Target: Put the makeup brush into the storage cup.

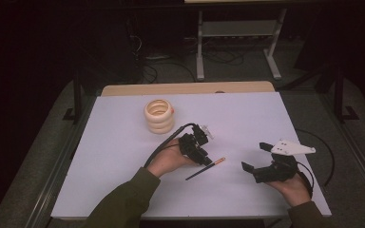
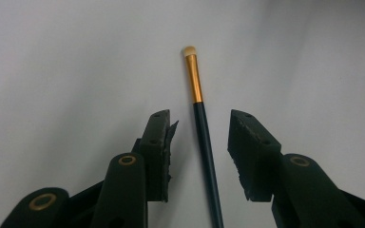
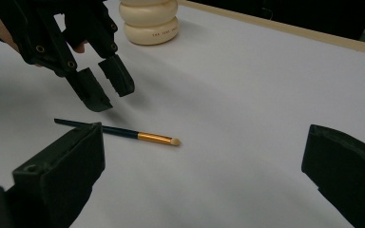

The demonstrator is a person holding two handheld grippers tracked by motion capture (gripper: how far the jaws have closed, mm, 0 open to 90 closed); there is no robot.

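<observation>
A: Brush (image 2: 204, 142)?

B: Flat on the white table (image 1: 123, 156), near the middle, between the two grippers. Dark handle, gold ferrule, pale tip; tip toward the far right in the high view.

A: Left gripper (image 2: 197, 137)?

B: Over the handle, angled down. Jaws apart, one on each side of the handle, pads clear of it. Not gripping. Hanging above the brush rather than resting on it, judging from the right gripper view.

A: Right gripper (image 1: 255, 156)?

B: At the near right of the table, well apart from the brush. Jaws spread wide, nothing between them, pointing left toward the brush. Grey plate on top.

A: Anything else on the table?

B: Stack of cream rings (image 1: 159, 115) at the far left of centre, upright, well apart from the brush. Small lettering on the lowest ring in the right gripper view, too small to read.

A: Hands?

B: Left hand (image 1: 167, 162) under its gripper, green sleeve (image 1: 123, 202) coming in from the near edge.
</observation>
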